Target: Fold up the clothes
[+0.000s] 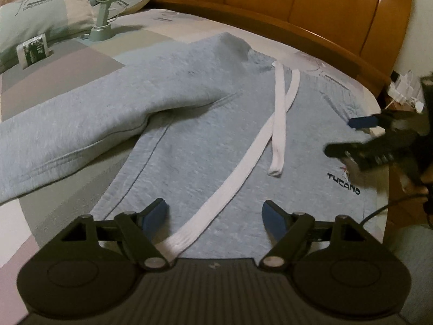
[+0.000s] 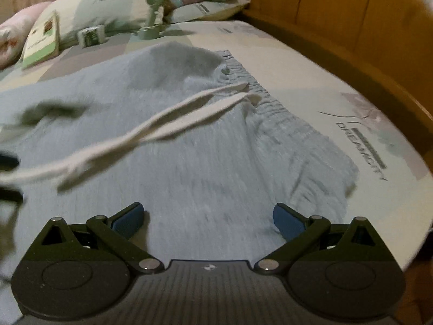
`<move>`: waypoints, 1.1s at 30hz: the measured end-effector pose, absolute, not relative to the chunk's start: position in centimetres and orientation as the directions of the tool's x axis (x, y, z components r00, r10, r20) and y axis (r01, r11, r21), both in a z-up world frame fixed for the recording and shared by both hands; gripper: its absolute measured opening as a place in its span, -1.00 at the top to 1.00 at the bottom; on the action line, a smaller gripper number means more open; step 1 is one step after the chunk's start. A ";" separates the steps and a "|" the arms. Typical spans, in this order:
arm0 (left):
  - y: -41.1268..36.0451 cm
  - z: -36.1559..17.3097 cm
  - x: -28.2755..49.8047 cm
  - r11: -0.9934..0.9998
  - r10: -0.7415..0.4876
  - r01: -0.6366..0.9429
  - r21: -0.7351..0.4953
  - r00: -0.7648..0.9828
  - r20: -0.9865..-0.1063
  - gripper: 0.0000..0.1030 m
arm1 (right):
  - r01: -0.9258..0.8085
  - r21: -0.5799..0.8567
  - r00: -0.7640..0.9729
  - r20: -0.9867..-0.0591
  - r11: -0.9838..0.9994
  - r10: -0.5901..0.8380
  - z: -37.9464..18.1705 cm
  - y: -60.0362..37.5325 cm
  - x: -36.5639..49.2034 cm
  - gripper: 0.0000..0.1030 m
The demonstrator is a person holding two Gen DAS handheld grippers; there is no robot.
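- Lying spread on a bed with a patchwork cover: grey sweatpants, waistband toward the wooden bed frame that runs along the far and right edge.
- One leg is folded across the other, reaching toward the bed's left edge; a printed "TUCANO" logo sits on the fabric near the right edge.
- White drawstring lies in two strands over the front of the sweatpants; the longer strand runs down to the left tongs and passes under their body.
- Left tongs: jaws wide apart, nothing pressed between the pads; only fabric and drawstring lie below.
- Right tongs: jaws likewise wide apart over the grey fabric, gripping nothing. In the left wrist view they appear at the bed's right edge, motion-blurred.
- Far left corner of the bed: pillows, a small green fan standing upright, a small white-and-green packet leaning at the pillow.
- A green-and-white flat package rests against the pillows, seen in the right wrist view only.
- Hard to make out: right wrist view is smeared; dark shapes at its left border cannot be identified. Items beyond the bed's right edge are too small to tell.
- Open cover shows between the waistband and the frame and along the left edge.
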State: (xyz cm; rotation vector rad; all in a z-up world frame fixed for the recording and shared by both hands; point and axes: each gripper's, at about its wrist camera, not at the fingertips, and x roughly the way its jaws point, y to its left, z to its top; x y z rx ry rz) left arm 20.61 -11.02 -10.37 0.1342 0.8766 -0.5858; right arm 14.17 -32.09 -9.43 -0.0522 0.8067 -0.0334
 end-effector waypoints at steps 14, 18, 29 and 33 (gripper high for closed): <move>-12.5 -9.8 17.6 0.771 -0.412 0.637 -0.021 0.474 -0.778 -0.62 | -0.063 -0.070 0.649 -0.761 0.996 -0.012 -9.0 -29.8 14.6 -1.00; -12.3 -10.3 16.3 0.753 -0.393 0.657 0.026 0.481 -0.784 -0.64 | -0.078 -0.065 0.651 -0.759 0.995 0.002 -9.0 -30.3 14.1 -1.00; -10.1 -9.4 13.9 0.763 -0.354 0.644 0.050 0.482 -0.801 -0.64 | -0.145 -0.018 0.653 -0.753 0.989 0.082 -6.2 -26.4 12.2 -1.00; -9.1 -9.8 13.7 0.794 -0.354 0.608 -0.008 0.451 -0.820 -0.64 | -0.158 -0.073 0.621 -0.783 0.985 0.042 -8.9 -24.3 12.3 -1.00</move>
